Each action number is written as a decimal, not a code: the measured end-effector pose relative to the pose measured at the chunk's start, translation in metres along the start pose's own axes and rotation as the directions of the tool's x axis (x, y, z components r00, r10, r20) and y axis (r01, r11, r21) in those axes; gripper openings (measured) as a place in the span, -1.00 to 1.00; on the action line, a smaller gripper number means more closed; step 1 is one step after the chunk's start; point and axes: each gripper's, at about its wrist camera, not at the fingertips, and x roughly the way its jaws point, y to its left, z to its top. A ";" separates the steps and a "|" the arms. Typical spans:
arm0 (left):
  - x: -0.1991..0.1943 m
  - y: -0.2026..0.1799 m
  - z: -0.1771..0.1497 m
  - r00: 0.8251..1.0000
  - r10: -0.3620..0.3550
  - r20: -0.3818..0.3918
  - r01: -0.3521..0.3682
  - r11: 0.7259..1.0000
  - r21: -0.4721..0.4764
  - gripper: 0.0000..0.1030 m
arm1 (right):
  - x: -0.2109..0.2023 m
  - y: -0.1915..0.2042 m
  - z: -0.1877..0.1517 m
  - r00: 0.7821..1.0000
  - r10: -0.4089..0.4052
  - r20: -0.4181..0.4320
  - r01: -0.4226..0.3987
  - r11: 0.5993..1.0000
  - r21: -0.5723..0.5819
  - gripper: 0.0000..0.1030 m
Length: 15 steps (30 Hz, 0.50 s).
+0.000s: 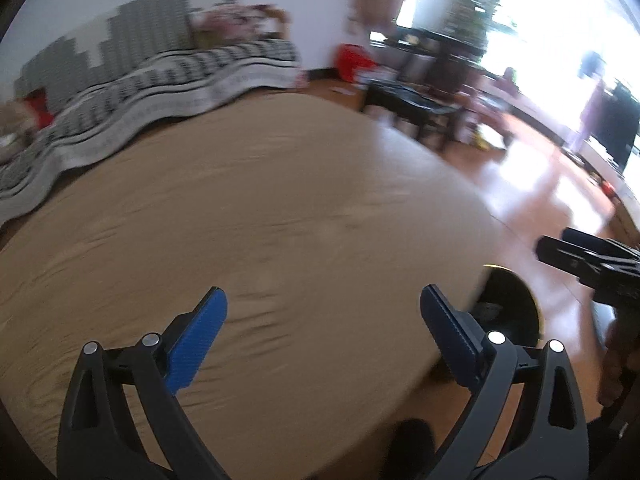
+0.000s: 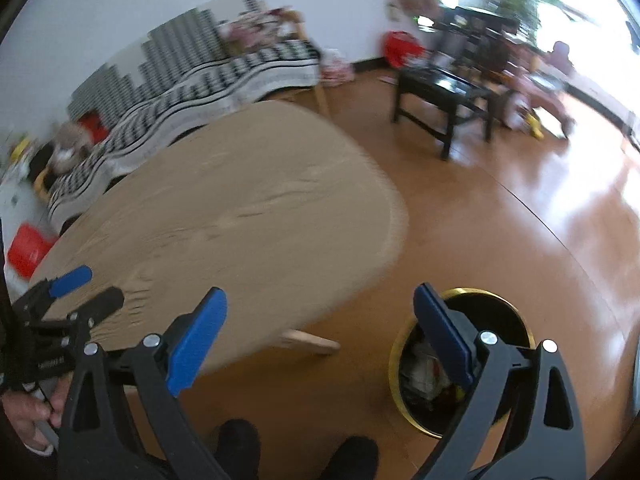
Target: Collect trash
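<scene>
Bin [image 2: 404,360] seemingly beneath right hand-held gripper [image 2: 320,312]

Two grippers: the left gripper [image 1: 323,306] and the right gripper [image 2: 320,308]. One round wooden table [image 2: 224,208]. One black bin [image 2: 516,328] with a gold rim. One small black table [image 2: 444,88]. One striped sofa [image 1: 160,80]. Two dark shoes [image 2: 240,444].

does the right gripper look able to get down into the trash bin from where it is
Probably yes. The right gripper is open and empty, and the trash bin stands on the floor just below its right finger, beside the table. The bin's mouth is uncovered, with trash already inside; nothing lies between them.
</scene>
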 end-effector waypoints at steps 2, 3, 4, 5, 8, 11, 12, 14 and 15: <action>-0.013 0.038 -0.004 0.997 0.070 0.014 -0.070 0.996 -0.046 0.83 | 0.007 0.033 0.006 1.000 0.030 -0.003 -0.030 0.999 -0.039 0.80; -0.019 0.053 -0.006 0.994 0.106 0.020 -0.105 0.993 -0.063 0.83 | 0.013 0.060 0.009 0.998 0.059 -0.008 -0.059 0.996 -0.072 0.80; -0.027 0.073 -0.011 0.987 0.157 0.028 -0.154 0.985 -0.083 0.83 | 0.016 0.076 0.011 0.997 0.074 -0.012 -0.075 0.993 -0.091 0.80; -0.034 0.090 -0.015 0.980 0.194 0.035 -0.190 0.977 -0.102 0.83 | 0.021 0.103 0.014 0.995 0.099 -0.017 -0.100 0.987 -0.126 0.80; -0.053 0.142 -0.026 0.962 0.271 0.035 -0.261 0.949 -0.179 0.83 | 0.029 0.161 0.020 0.988 0.153 -0.021 -0.154 0.968 -0.197 0.80; -0.068 0.184 -0.039 0.951 0.309 0.009 -0.297 0.919 -0.261 0.83 | 0.037 0.223 0.019 0.978 0.207 -0.029 -0.206 0.937 -0.283 0.81; -0.074 0.202 -0.045 0.946 0.324 -0.005 -0.311 0.903 -0.295 0.83 | 0.041 0.236 0.019 0.976 0.216 -0.035 -0.217 0.930 -0.298 0.81; -0.082 0.222 -0.052 0.939 0.343 -0.015 -0.328 0.883 -0.335 0.83 | 0.050 0.265 0.015 0.970 0.236 -0.059 -0.242 0.912 -0.332 0.81; -0.085 0.232 -0.055 0.935 0.353 -0.018 -0.336 0.873 -0.354 0.83 | 0.055 0.277 0.014 0.968 0.242 -0.070 -0.251 0.906 -0.341 0.81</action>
